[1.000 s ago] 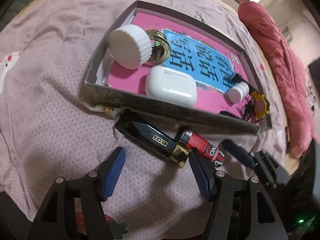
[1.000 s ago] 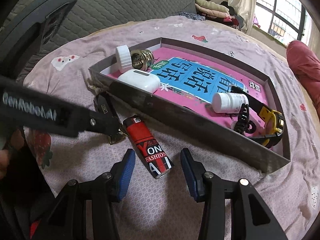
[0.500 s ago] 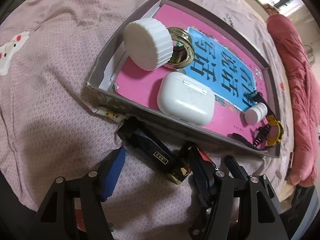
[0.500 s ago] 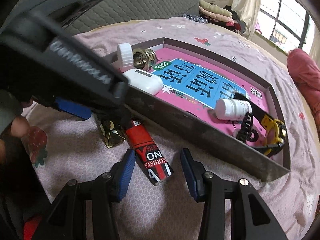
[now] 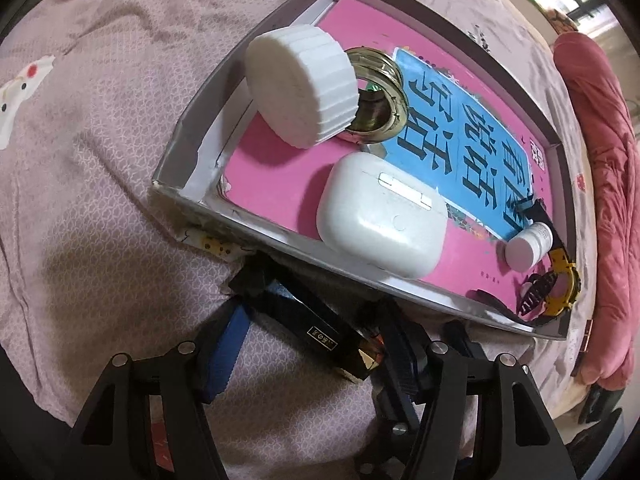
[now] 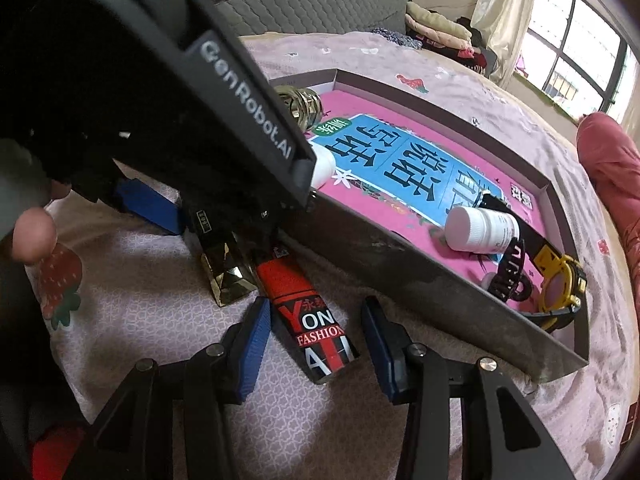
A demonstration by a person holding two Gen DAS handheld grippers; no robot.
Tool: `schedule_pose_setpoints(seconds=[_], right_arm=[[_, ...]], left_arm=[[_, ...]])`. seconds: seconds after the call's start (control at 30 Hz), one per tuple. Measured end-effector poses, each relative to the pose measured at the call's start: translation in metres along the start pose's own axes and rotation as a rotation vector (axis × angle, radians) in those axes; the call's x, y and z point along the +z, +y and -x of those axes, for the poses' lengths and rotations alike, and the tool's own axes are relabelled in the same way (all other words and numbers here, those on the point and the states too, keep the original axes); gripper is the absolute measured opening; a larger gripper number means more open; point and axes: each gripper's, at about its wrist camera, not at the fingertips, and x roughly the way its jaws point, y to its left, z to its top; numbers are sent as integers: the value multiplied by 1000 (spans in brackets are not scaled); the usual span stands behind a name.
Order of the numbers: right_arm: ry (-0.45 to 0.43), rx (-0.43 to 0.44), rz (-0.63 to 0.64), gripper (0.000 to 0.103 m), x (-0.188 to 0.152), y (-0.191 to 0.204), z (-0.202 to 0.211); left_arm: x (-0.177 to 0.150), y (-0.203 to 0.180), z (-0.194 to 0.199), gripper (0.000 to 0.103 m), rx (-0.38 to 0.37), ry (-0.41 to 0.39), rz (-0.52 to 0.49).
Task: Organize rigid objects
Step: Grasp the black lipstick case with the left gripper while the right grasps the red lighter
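Observation:
A black bar with a faceted gold end (image 5: 320,332) lies on the pink bedspread just before the grey tray (image 5: 240,76). My left gripper (image 5: 316,354) points down over it, open, blue pads on either side of the bar and not pressing. Beside it lies a red lighter (image 6: 308,308) printed with white letters. My right gripper (image 6: 316,344) straddles the lighter and its jaws are closing, with a gap still showing at the right pad. In the right wrist view the left gripper's black body (image 6: 192,92) hides the tray's near-left corner, above the gold end (image 6: 224,276).
The tray (image 6: 380,264) holds a white ribbed cap (image 5: 300,88), a gold ring-shaped piece (image 5: 380,100), a white earbud case (image 5: 380,220), a small white bottle (image 6: 480,228), a black clip (image 6: 512,276) and a yellow watch (image 6: 560,284). A fingertip (image 6: 32,236) shows at left. Red bedding (image 5: 608,200) lies right.
The left gripper has come down and forward over the black and gold bar, and now blocks much of the right wrist view. The right gripper's jaws have narrowed around the red lighter.

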Motion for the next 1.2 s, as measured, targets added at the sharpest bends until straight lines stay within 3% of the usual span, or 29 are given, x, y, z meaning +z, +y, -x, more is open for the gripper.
schedule_pose_setpoints(seconds=[0.07, 0.13, 0.17, 0.7, 1.03, 1.2], right_arm=[[6, 12, -11, 42, 0, -1, 0], [10, 21, -22, 40, 0, -3, 2], [12, 24, -28, 34, 0, -3, 2], [14, 189, -304, 25, -13, -49, 21], [8, 187, -333, 23, -31, -55, 39], [7, 194, -355, 23, -23, -52, 35]], left_arm=[[2, 2, 0, 64, -7, -3, -1], [0, 7, 2, 53, 0, -8, 4], [-1, 10, 2, 52, 0, -7, 5], [-20, 38, 22, 42, -142, -54, -16], [-41, 15, 34, 32, -178, -98, -175], [-44, 8, 39, 30, -187, -106, -258]])
